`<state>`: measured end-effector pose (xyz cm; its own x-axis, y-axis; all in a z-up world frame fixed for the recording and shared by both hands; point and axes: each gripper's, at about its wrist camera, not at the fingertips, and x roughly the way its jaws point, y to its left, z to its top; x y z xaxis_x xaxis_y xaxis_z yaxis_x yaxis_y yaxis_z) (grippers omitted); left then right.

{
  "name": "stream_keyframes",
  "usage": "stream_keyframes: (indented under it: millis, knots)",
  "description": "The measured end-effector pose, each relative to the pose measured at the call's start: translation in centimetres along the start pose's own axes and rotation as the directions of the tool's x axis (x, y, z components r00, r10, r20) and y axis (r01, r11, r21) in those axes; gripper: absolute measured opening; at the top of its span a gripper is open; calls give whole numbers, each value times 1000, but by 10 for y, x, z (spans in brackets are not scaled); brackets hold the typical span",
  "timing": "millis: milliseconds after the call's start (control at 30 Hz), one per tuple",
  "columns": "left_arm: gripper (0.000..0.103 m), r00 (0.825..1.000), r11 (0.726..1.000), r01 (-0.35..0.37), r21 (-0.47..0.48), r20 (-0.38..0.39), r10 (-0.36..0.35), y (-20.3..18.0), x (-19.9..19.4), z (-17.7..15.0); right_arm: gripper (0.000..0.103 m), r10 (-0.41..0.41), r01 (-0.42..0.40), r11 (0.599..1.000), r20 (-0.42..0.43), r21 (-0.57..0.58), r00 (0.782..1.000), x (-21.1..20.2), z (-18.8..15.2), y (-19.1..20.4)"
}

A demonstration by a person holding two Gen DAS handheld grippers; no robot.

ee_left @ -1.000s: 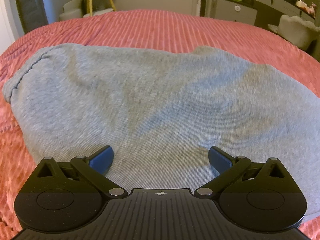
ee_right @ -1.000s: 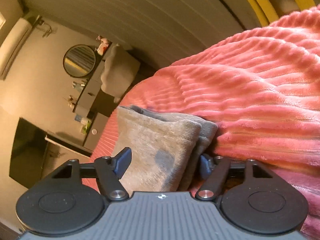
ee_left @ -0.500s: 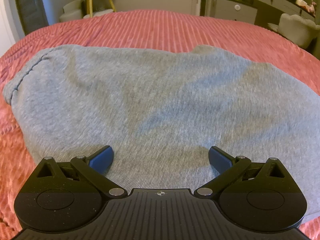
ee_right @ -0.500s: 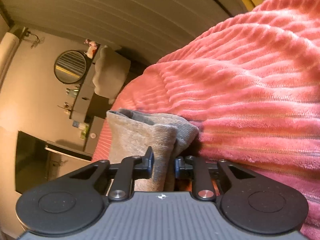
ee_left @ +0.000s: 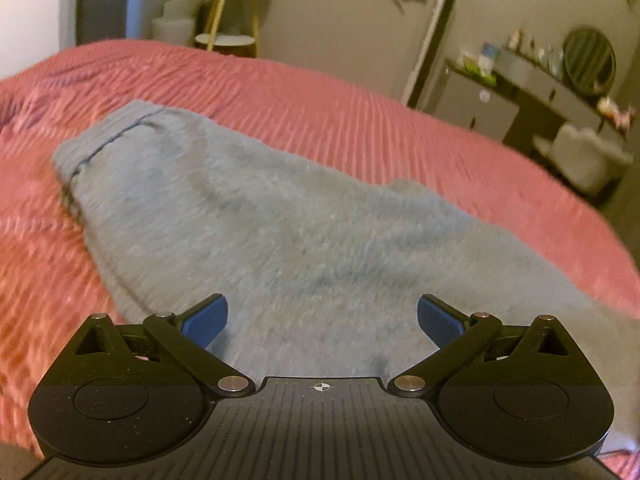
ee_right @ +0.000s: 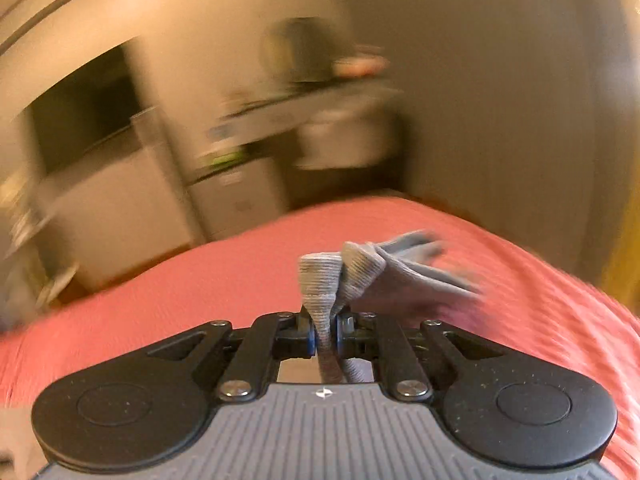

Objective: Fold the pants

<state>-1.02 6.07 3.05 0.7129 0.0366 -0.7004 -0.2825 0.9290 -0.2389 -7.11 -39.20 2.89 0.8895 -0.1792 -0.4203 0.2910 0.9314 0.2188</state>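
Observation:
Grey pants (ee_left: 280, 232) lie spread on a pink ribbed bedspread (ee_left: 320, 96) in the left wrist view, waistband seam at the far left. My left gripper (ee_left: 322, 318) is open and hovers over the near part of the pants, its blue pads apart and holding nothing. In the right wrist view my right gripper (ee_right: 325, 336) is shut on the ribbed cuff end of the pants (ee_right: 320, 280), which bunches up and stands above the jaws. The rest of the leg trails to the right, blurred.
The bedspread (ee_right: 200, 288) fills the lower part of both views. Beyond the bed stand a yellow-legged side table (ee_left: 228, 12), a dresser with a round mirror (ee_left: 588, 60), a white chair (ee_left: 584, 156) and white cabinets (ee_right: 132, 200).
My right gripper closed on the pants cuff, then lifted and swung with it; that view is now motion-blurred. My left gripper stayed open and drew up and back from the pants.

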Motion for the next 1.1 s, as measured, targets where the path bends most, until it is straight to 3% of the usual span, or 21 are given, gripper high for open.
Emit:
stream_keyframes:
  millis: [67,167,233,300,367,400,500,667,700,733,767,800,867,900,1000,1100]
  knots:
    - [103,1000,1000,-8,-22,14,8,8,-9,-1,9,114,-118,977,-33,-179,993,1,-14,78]
    - [103,998,999,-16,-38,60,18,17,-21,0,9,260,-305,872,-166,-384,951,7,-74,183]
    - [103,997,998,-20,-57,68,24,21,-22,0,9,279,-396,804,-306,-444,910,23,-130,237]
    - [103,998,998,-37,-52,49,40,22,-18,-2,12,198,-420,757,-437,-500,877,45,-187,272]
    - [103,999,999,-28,-30,30,29,21,-14,-4,14,160,-363,715,-366,-597,917,40,-209,285]
    - [103,1000,1000,-14,-18,20,15,20,-12,-5,14,166,-373,715,-374,-592,912,38,-203,286]
    - [103,1000,1000,-1,2,23,1,14,-7,-6,12,237,-417,781,-398,-464,886,30,-182,264]
    - [103,999,998,31,49,-34,-29,5,7,-8,14,259,-420,786,-374,-455,891,9,-186,257]
    - [103,999,998,32,45,-44,-30,6,7,-9,17,261,-423,784,-378,-454,888,8,-186,258]
    - [103,998,999,35,30,-46,-34,8,6,-8,31,267,-436,784,-394,-442,879,10,-184,258]
    - [103,998,999,44,10,-42,-43,10,5,-7,40,291,-483,778,-450,-401,844,12,-181,256]
    - [103,998,999,54,-11,-36,-54,13,3,-5,48,331,-540,772,-513,-335,792,12,-174,250]
    - [103,996,996,81,-45,-31,-82,18,1,-5,51,437,-605,765,-514,-220,738,8,-159,238]
    - [103,994,994,97,-52,-35,-99,18,1,-5,60,489,-618,770,-478,-156,730,4,-148,227]
    - [103,980,981,192,-20,-51,-193,5,3,-5,75,549,-574,818,-345,36,761,2,-118,187]
    - [103,956,948,292,126,-52,-288,-26,0,-13,76,539,-497,841,-258,213,802,13,-96,150]
